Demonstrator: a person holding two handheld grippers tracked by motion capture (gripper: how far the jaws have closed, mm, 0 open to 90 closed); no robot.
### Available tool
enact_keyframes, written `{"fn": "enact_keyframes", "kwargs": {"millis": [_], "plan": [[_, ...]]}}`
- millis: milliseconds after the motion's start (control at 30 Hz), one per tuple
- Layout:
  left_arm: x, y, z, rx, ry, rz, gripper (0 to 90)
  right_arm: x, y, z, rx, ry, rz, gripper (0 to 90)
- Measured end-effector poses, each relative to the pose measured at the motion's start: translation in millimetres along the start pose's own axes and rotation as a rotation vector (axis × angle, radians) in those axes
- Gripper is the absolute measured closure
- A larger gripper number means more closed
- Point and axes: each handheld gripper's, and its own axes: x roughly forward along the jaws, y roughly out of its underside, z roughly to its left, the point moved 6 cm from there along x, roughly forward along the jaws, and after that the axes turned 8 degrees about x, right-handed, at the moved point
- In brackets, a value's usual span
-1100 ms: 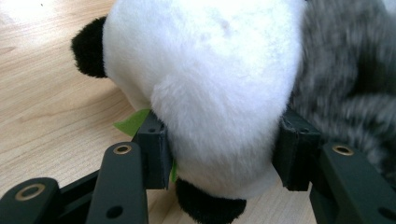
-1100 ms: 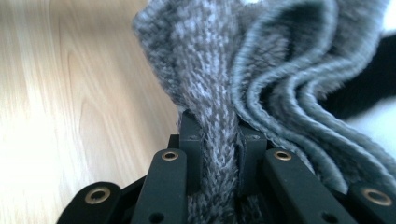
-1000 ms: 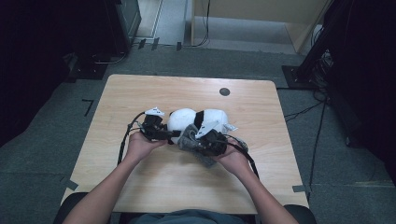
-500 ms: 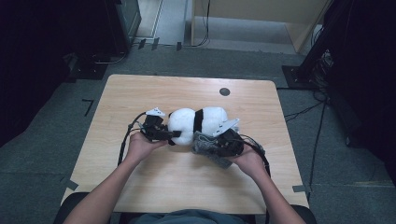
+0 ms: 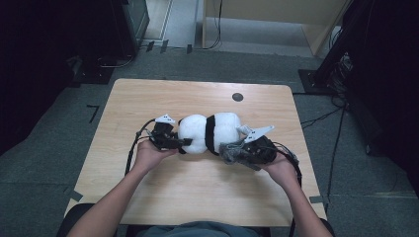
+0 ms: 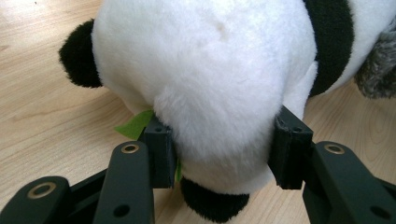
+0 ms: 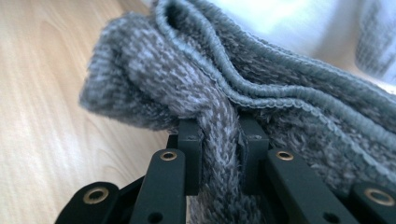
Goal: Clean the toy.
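The right gripper [image 5: 236, 152] has pulled rightward, fingers pinching the grey cloth [image 7: 219, 116]; left fingers [image 6: 161, 151] clamp the panda [image 6: 215, 84].

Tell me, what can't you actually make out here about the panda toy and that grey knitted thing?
- Black-and-white plush panda: its face; the high view is too small, and the left gripper view crops the body.
- Grey knitted cloth: what garment it is; the right gripper view cuts it off, and the high view shows only a small bunch.
- Green scrap: half hidden behind the fur.

panda [image 6: 219, 70]: top cut off | grey cloth [image 7: 289, 116]: far end blurred
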Motion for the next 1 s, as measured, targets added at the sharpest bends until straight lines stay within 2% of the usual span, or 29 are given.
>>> {"fn": "enact_keyframes", "kwargs": {"millis": [133, 267, 433, 600, 767, 1000], "plan": [[-0.1, 0.2, 0.2, -0.002, 0.001, -0.002, 51.8, -4.2, 4.1, -11.2, 0.032, 0.025, -0.008, 76.4], [-0.3, 0.6, 0.6, -0.012, 0.003, -0.009, 51.8, -14.9, -0.5, -15.4, 0.045, 0.040, -0.052, 76.6], [-0.4, 0.8, 1.1, -0.016, 0.008, -0.012, 51.8, -29.3, -17.3, -8.6, 0.049, 0.037, -0.126, 77.0], [-0.1, 0.8, 0.5, -0.015, 0.007, -0.014, 51.6, -38.2, -42.4, 4.0, 0.048, -0.004, -0.193, 77.1], [-1.0, 0.5, -0.1, -0.024, 0.014, -0.015, 51.6, -28.1, -71.0, 22.5, 0.013, -0.027, -0.197, 77.1], [-2.2, -0.2, 0.2, -0.029, 0.017, -0.014, 51.7, 0.3, -97.2, 31.8, 0.019, -0.033, -0.179, 77.4]]}}
